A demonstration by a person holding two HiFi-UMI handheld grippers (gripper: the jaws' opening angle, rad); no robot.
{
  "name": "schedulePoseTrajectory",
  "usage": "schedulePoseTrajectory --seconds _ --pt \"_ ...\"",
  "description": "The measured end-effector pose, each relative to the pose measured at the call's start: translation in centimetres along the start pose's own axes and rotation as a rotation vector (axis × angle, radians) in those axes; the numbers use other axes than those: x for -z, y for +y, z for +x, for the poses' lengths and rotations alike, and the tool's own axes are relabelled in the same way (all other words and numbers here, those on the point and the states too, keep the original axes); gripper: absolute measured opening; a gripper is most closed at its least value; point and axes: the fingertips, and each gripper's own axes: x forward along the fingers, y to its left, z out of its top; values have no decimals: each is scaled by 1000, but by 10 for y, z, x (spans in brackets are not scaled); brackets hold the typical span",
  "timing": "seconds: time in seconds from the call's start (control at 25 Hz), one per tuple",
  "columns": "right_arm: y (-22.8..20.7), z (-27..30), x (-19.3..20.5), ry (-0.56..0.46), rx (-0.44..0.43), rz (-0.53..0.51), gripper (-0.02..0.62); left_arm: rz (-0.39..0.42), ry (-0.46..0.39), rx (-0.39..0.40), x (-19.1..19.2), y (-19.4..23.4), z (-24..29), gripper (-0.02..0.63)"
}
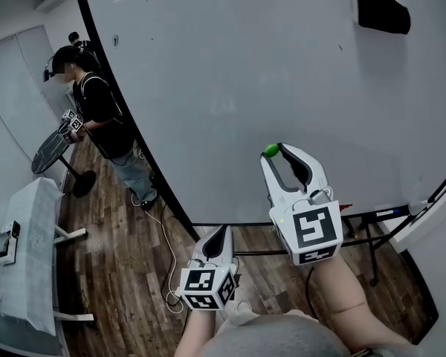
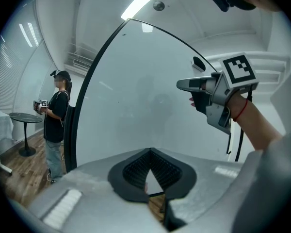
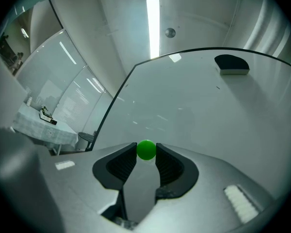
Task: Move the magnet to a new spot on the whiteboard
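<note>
A small green ball magnet (image 1: 270, 151) (image 3: 146, 149) sits pinched between the tips of my right gripper (image 1: 276, 149) (image 3: 146, 150), which is shut on it. The gripper holds it up against the large whiteboard (image 1: 245, 73) (image 3: 199, 115), low on the board; I cannot tell whether the magnet touches the surface. My left gripper (image 1: 221, 230) (image 2: 150, 151) hangs lower and to the left, near the board's bottom edge, shut with nothing in it. From the left gripper view the right gripper (image 2: 184, 85) shows side-on in front of the whiteboard (image 2: 136, 106).
A black eraser (image 1: 383, 10) (image 3: 233, 64) sticks to the board's upper right. A person (image 1: 100, 121) with grippers stands at the left beside a round black table (image 1: 50, 151). A white table (image 1: 30, 244) stands nearer. A cable (image 1: 167, 251) lies on the wooden floor; the board's stand (image 1: 372, 233) runs below.
</note>
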Motion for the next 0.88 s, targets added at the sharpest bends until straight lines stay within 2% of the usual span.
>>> schedulePoseTrajectory --seconds 0.4,0.88 --pt "3 41 -13 -5 47 -42 124 -5 -3 35 -6 29 12 5" --pt "2 69 -12 15 115 -79 124 21 -6 111 -13 42 31 5"
